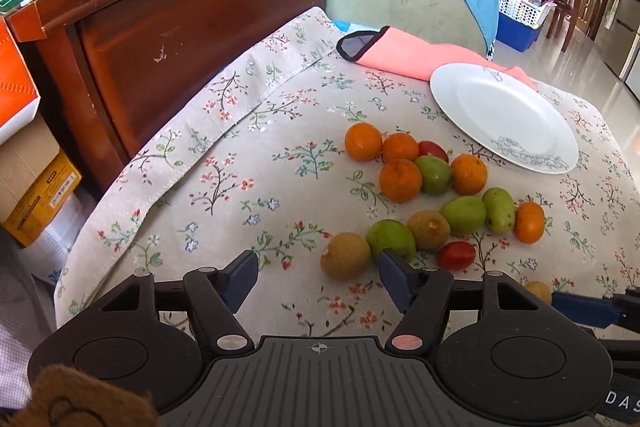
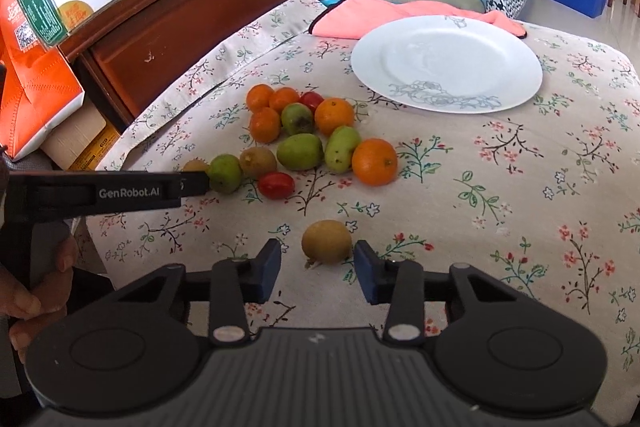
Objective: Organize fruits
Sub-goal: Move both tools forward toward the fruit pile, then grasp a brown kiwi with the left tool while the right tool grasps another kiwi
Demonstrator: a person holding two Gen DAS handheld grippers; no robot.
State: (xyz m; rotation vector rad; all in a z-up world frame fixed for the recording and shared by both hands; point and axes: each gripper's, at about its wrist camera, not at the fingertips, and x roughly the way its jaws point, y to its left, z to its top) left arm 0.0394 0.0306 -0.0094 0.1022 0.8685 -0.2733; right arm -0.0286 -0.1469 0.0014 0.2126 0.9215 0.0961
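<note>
A floral cloth (image 2: 500, 167) is covering the surface, a white plate (image 2: 448, 63) is sitting at its far side, and fruit is lying clustered before it. The left tongs (image 1: 318, 269) are gaping around a brown kiwi (image 1: 345, 256), seemingly not touching. The right tongs (image 2: 317, 267) are straddling a lone kiwi (image 2: 327, 241), pads apparently just off it.

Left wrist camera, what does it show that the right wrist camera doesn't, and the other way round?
Only the left wrist view: a brown fuzzy object at its bottom corner.

Only the right wrist view: the person's hand on the left gripper's handle, and the whole kiwi between the right gripper fingers.

Both: white plate, pink cloth, fruit cluster.
</note>
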